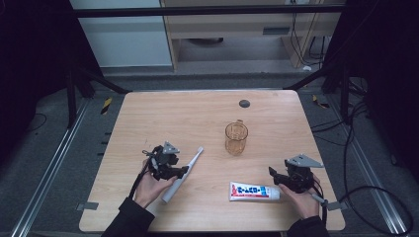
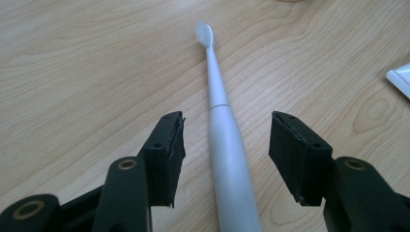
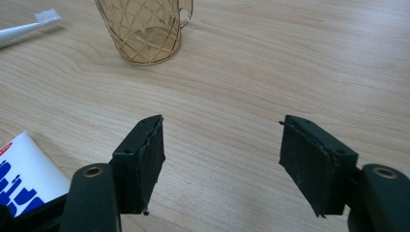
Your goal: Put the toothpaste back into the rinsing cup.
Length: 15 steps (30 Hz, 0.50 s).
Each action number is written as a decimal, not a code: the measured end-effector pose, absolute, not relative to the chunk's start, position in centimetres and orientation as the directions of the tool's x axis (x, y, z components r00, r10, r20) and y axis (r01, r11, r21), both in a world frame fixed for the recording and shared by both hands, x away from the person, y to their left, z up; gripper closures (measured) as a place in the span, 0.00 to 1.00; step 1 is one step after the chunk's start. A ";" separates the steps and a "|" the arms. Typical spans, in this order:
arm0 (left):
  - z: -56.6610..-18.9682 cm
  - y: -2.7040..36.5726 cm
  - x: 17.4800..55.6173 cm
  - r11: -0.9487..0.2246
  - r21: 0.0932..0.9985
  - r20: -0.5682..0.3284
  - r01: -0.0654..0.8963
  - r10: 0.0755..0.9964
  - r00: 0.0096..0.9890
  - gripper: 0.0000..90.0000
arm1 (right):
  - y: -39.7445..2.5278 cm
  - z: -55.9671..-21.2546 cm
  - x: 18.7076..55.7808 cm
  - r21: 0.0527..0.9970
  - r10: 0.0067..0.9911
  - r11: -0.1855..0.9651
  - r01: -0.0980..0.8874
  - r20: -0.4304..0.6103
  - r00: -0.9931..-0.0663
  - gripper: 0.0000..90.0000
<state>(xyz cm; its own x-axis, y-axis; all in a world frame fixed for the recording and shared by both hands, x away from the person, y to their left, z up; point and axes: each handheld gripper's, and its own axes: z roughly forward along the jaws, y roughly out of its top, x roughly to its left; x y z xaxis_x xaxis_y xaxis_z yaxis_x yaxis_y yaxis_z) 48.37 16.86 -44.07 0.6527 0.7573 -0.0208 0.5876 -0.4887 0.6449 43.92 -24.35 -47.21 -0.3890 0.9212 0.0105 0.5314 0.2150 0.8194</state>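
Observation:
A white electric toothbrush (image 1: 184, 173) (image 2: 227, 154) lies flat on the wooden table (image 1: 197, 118), bristle head pointing away. My left gripper (image 1: 180, 172) (image 2: 226, 154) is open, its jaws either side of the toothbrush handle without touching it. A white toothpaste tube (image 1: 253, 191) (image 3: 21, 169) with blue and red print lies near the front edge. My right gripper (image 1: 274, 175) (image 3: 222, 159) is open just right of the tube, nothing between its jaws. An amber clear cup (image 1: 236, 138) (image 3: 143, 26) with a handle stands upright mid-table.
A small dark round disc (image 1: 244, 103) sits near the table's far edge. Cables (image 1: 375, 197) trail on the floor to the right, and metal rails (image 1: 49, 168) run along both sides.

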 end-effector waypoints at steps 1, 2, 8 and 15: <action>-44.0 16.8 48.5 -0.490 0.644 -0.021 0.588 0.756 0.654 0.50 | -24.3 -47.2 43.9 0.820 0.922 0.214 0.531 0.010 -0.388 0.36; -43.9 16.7 48.5 -0.489 0.645 -0.022 0.587 0.756 0.654 0.50 | -24.3 -47.2 43.9 0.820 0.922 0.214 0.531 0.010 -0.388 0.36; -43.5 16.1 49.2 -0.504 0.632 -0.017 0.589 0.750 0.661 0.49 | -24.4 -47.1 44.0 0.819 0.922 0.215 0.532 0.009 -0.388 0.36; -44.1 14.9 50.2 -0.539 0.587 -0.012 0.604 0.740 0.672 0.50 | -24.4 -47.1 44.0 0.816 0.920 0.219 0.535 0.010 -0.391 0.36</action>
<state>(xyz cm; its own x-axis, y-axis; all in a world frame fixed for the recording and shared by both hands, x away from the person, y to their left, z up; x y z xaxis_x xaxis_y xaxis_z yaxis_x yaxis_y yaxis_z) 50.22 14.90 -44.05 0.6724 0.7401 -0.0117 0.6038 -0.5393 0.5870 43.96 -24.43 -47.14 -0.3914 0.9202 0.0101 0.5351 0.2186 0.8160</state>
